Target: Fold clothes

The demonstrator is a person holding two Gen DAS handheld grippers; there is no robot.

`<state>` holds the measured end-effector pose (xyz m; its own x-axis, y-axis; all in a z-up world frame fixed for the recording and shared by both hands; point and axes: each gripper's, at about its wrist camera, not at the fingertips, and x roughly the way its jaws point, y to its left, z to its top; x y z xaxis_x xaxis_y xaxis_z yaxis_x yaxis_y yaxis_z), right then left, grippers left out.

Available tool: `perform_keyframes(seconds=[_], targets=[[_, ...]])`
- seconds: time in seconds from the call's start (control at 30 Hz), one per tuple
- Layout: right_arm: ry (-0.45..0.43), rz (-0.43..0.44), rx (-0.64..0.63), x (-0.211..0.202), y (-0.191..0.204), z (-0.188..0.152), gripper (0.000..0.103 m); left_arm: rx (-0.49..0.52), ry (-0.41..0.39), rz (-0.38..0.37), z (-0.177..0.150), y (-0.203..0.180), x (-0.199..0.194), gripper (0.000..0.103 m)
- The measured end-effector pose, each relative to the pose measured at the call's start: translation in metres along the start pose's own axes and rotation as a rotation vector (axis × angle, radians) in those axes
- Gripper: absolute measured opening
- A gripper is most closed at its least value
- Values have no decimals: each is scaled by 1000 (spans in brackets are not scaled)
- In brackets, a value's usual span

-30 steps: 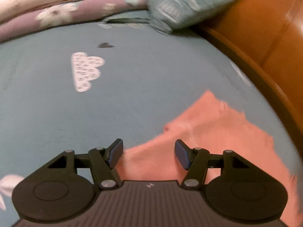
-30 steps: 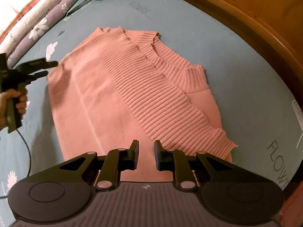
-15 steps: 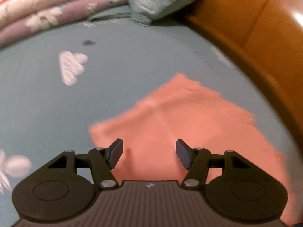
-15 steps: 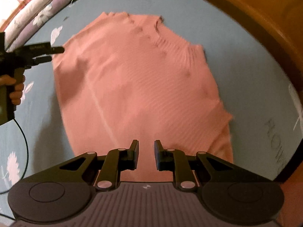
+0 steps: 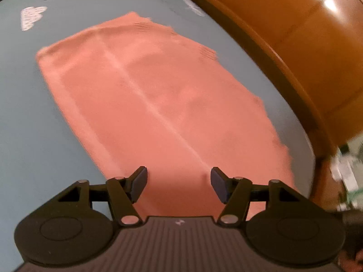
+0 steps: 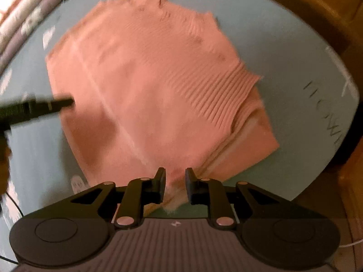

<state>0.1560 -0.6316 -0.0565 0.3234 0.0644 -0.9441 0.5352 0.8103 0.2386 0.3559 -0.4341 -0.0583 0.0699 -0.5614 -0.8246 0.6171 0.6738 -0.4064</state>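
A pink knit sweater (image 5: 158,90) lies spread on the blue-grey bed sheet (image 5: 34,124). My left gripper (image 5: 179,181) hangs open over its near edge, with only flat fabric below the gap. In the right wrist view the left gripper (image 6: 65,102) reaches in from the left over the sweater (image 6: 147,79). My right gripper (image 6: 175,181) is shut to a narrow gap on a bunched corner of the sweater's hem. From there the fabric rises in loose layers along the sweater's right side. The whole picture is blurred by motion.
A wooden bed frame (image 5: 295,45) curves around the mattress on the right. Rolled floral quilts (image 6: 22,22) lie at the far left. The hand (image 6: 4,156) holding the left gripper and a thin cable (image 6: 13,201) show at the left edge.
My left gripper has swung from the sweater's far corner to over its middle. The sweater's right side has lifted into layers near my right gripper.
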Motion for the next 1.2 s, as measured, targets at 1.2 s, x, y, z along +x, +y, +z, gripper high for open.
perform_keyframes(seconds=[1.2], targets=[[5, -10, -290, 3, -20, 11, 33, -228, 73, -160, -121, -71, 21, 64]])
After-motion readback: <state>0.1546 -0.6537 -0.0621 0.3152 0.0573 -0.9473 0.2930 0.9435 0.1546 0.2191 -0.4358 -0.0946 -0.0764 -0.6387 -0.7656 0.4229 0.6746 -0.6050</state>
